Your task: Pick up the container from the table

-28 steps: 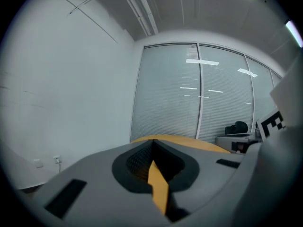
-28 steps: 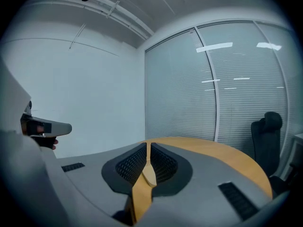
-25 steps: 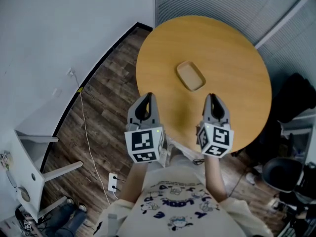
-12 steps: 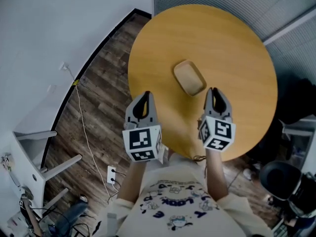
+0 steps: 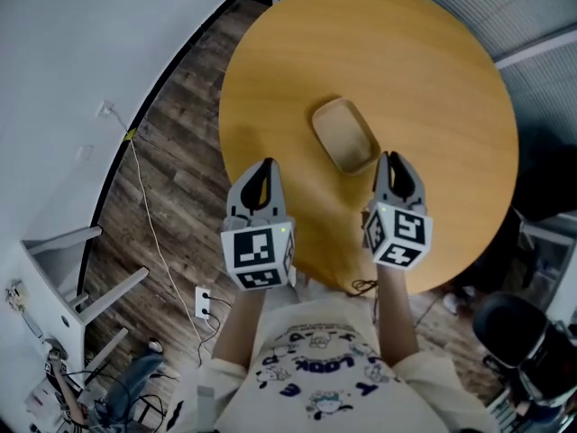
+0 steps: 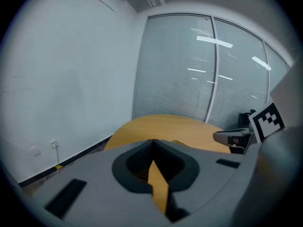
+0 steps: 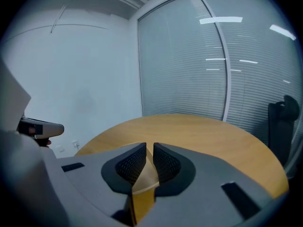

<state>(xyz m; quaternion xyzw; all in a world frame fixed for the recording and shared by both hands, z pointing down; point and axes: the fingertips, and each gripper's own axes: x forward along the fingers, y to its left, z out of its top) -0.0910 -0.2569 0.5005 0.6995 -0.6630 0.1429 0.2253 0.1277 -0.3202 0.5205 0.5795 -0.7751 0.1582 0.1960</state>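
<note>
A shallow tan container (image 5: 344, 133) lies on the round wooden table (image 5: 433, 79), near its middle. Both grippers hover side by side over the table's near edge, short of the container. My left gripper (image 5: 264, 166) is to the container's lower left; in the left gripper view (image 6: 152, 142) its tips meet, with nothing between them. My right gripper (image 5: 393, 159) is to the container's lower right. In the right gripper view (image 7: 149, 148) the jaws stand a narrow gap apart, and the container (image 7: 146, 174) shows through the gap, untouched.
Dark wood floor lies left of the table, with a thin cable (image 5: 149, 197) and a wall socket (image 5: 206, 307). White furniture (image 5: 54, 269) stands at the far left, a black chair (image 5: 523, 332) at the lower right. Blind-covered glass walls (image 7: 189, 65) rise behind the table.
Both grippers have edged forward toward the container, which now looks slightly larger and nearer. Nothing has been touched or taken hold of.
</note>
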